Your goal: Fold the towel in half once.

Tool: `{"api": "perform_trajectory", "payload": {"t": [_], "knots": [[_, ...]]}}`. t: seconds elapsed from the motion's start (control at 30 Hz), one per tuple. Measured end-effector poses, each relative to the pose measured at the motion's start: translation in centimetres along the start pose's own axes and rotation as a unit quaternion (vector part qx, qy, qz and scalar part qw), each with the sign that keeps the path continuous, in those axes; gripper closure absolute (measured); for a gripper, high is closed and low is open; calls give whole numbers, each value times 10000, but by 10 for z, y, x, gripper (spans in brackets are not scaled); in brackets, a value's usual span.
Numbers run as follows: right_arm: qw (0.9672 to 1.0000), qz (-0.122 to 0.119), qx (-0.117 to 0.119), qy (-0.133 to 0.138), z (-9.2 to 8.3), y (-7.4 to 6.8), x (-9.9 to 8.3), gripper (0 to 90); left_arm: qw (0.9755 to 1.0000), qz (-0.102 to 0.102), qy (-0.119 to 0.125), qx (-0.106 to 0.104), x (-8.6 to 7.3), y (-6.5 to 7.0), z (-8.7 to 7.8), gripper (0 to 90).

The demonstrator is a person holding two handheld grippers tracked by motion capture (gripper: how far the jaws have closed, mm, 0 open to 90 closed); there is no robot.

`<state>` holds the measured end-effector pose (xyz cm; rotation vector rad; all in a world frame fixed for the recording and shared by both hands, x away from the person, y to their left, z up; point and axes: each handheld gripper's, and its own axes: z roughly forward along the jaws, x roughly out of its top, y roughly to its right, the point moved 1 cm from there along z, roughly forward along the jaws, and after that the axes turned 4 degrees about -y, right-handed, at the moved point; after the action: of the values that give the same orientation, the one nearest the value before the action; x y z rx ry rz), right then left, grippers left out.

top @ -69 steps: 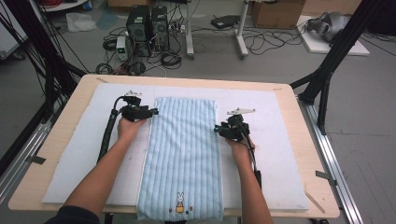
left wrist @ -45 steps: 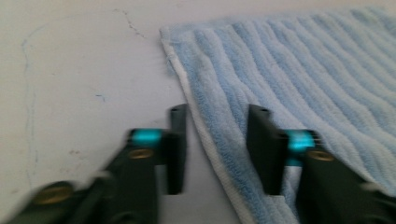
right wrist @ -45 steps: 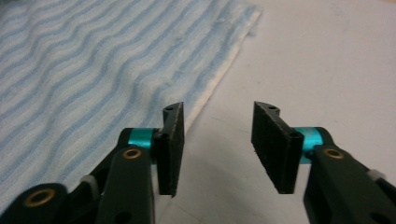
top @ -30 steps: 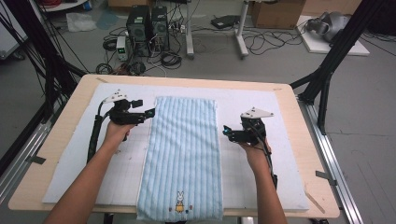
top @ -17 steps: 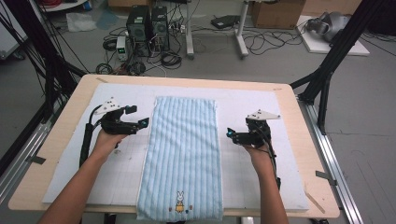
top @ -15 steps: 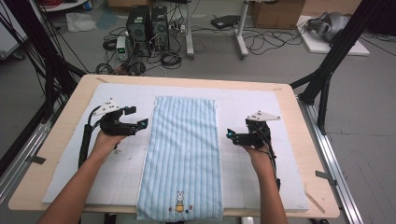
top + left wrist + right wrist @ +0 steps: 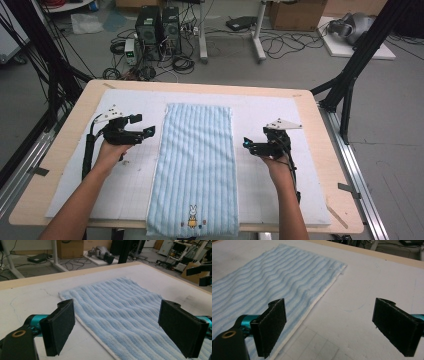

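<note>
Your left gripper: black body, grey three-cornered plate on top, black cable trailing back along your forearm. Your right gripper: same black build, same grey plate, black cable running down past the wrist. Fingers: flat rectangular black pads with a rough, felt-like face, each on a teal metal stem. One brass-coloured ring set in the black housing at the base of the near finger. Your forearms: bare, no sleeves, no gloves.

A white mat was spread over the wooden table; a blue striped towel was laid along the mat's middle.
</note>
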<state>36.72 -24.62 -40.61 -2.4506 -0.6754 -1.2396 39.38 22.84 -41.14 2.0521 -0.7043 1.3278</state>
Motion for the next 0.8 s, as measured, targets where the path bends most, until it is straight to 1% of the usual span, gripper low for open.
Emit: {"api": "perform_trajectory", "payload": {"t": [0.07, 0.2, 0.23, 0.3, 0.4, 0.57, 0.67, 0.7, 0.8], "knots": [[10000, 7, -2, 46, 1, 0, 0, 112, 10000, -5, -10, 37, 0, 0, 0, 145], [10000, -19, 7, 12, 3, 0, 0, 113, 10000, -16, 9, 66, 0, -2, -1, 145], [10000, -6, 11, 17, 2, 0, 1, 112, 10000, -42, 6, 39, 0, -2, -1, 145], [10000, 13, 0, 46, 1, 0, 1, 113, 10000, -32, 1, 27, 0, -2, -1, 146], [10000, 30, 5, 52, 0, 0, 1, 113, 10000, -48, 59, 34, 0, -2, 0, 147], [10000, -30, 37, 56, -2, -2, 1, 112, 9998, -94, 80, 135, 5, -3, 3, 156], [10000, -43, 69, 24, -2, -3, 0, 113, 9997, -123, 45, 207, 8, -5, 7, 174], [10000, -52, 74, 22, -1, -2, 0, 113, 9996, -119, 45, 271, 8, -7, 9, 191], [10000, -24, 87, -24, 0, -3, 0, 113, 9988, -216, -170, 401, 9, -13, 18, 207]]}}
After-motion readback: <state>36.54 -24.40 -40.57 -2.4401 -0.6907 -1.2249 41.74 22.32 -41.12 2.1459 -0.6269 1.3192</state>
